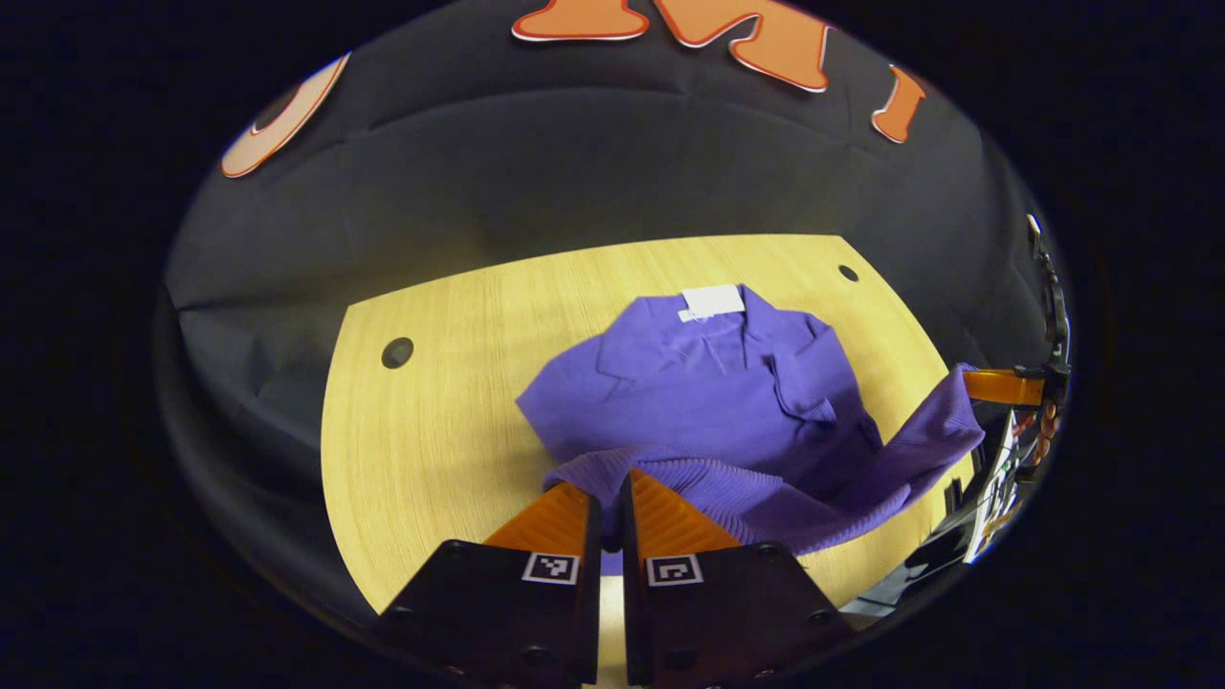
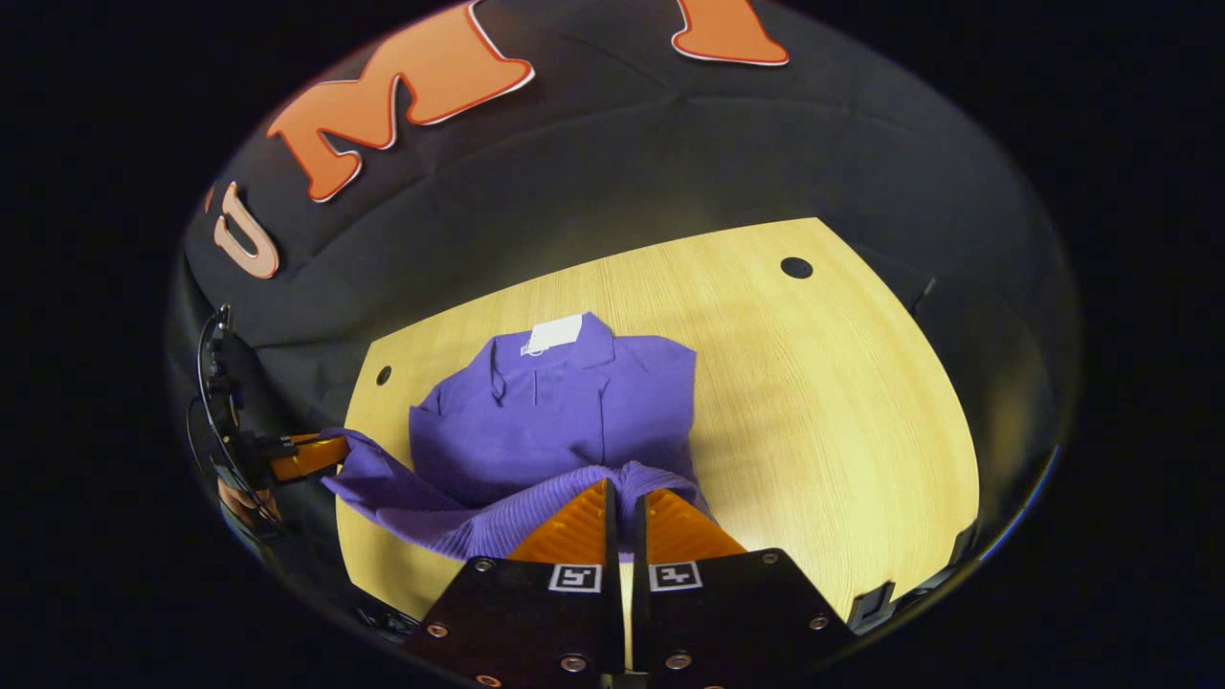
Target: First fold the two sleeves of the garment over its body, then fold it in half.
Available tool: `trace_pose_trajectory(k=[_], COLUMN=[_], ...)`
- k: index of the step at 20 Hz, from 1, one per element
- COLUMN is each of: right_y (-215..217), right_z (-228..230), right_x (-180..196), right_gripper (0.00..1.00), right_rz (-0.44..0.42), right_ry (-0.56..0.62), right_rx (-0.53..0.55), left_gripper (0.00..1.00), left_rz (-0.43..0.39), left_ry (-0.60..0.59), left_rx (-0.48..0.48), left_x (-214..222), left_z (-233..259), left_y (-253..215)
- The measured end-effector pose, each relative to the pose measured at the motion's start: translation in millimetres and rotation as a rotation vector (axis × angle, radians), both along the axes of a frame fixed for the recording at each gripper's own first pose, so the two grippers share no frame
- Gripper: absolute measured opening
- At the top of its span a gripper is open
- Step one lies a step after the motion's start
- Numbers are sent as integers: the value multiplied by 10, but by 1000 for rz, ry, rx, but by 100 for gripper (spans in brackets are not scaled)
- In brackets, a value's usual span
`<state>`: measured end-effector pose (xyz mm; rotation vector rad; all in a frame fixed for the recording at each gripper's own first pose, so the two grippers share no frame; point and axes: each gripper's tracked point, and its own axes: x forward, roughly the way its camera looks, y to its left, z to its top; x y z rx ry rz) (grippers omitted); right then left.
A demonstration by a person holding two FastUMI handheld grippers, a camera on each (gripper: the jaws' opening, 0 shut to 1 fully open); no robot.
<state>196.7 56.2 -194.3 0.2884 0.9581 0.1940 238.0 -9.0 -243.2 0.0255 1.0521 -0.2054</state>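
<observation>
A purple knit garment [image 1: 708, 383] [image 2: 545, 421] lies on the wooden table, collar and white tag [image 1: 713, 300] [image 2: 555, 332] at the far end, both sleeves laid over its body. Its ribbed hem [image 1: 766, 498] [image 2: 478, 522] is raised off the table and hangs in a band between the two grippers. My left gripper [image 1: 612, 483] is shut on one end of the hem, and it appears again at the left of the right gripper view [image 2: 311, 457]. My right gripper [image 2: 624, 490] is shut on the other end and is also seen far right in the left gripper view [image 1: 995, 386].
The light wooden table [image 1: 431, 431] [image 2: 813, 402] has round holes near its corners [image 1: 397, 352] [image 2: 796, 267]. Bare wood lies on both sides of the garment. The black booth wall rises behind the table's far edge.
</observation>
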Motion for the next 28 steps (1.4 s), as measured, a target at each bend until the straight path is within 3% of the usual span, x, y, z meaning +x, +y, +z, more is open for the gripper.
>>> trace_pose_trajectory(k=[2,9,15,17,18,19,22,23,24,25,26,28], right_y=[-59,1,134,172,213,241,220,180,139,87,42,-29], right_z=[-70,-395,-655,-664,-639,-596,-471,-419,-364,-316,-246,-15], right_x=[261,1009,1425,1538,1594,1637,1702,1715,1702,1684,1640,1559], right_gripper=[4,3,4,9,13,15,34,39,33,58,53,62], right_rz=[9,11,-12,-46,-53,-65,-89,-98,-104,-110,-114,-105], right_ry=[9,51,84,75,61,48,15,-4,-22,-39,-62,-151], right_rx=[6,67,119,147,169,189,211,204,194,175,151,102], left_gripper=[12,11,13,22,35,38,80,78,80,80,80,88], left_rz=[58,133,233,245,249,256,284,288,284,281,279,276], left_ry=[-39,-147,-159,-202,-220,-229,-262,-291,-336,-383,-429,-500], left_rx=[23,129,117,128,116,106,128,144,140,140,143,154], left_x=[243,809,1056,1148,1164,1165,1117,1140,1151,1164,1148,1080], left_z=[-14,-262,-451,-418,-372,-342,-211,-142,19,173,352,658], left_y=[8,-2,104,147,120,102,171,242,259,254,276,362])
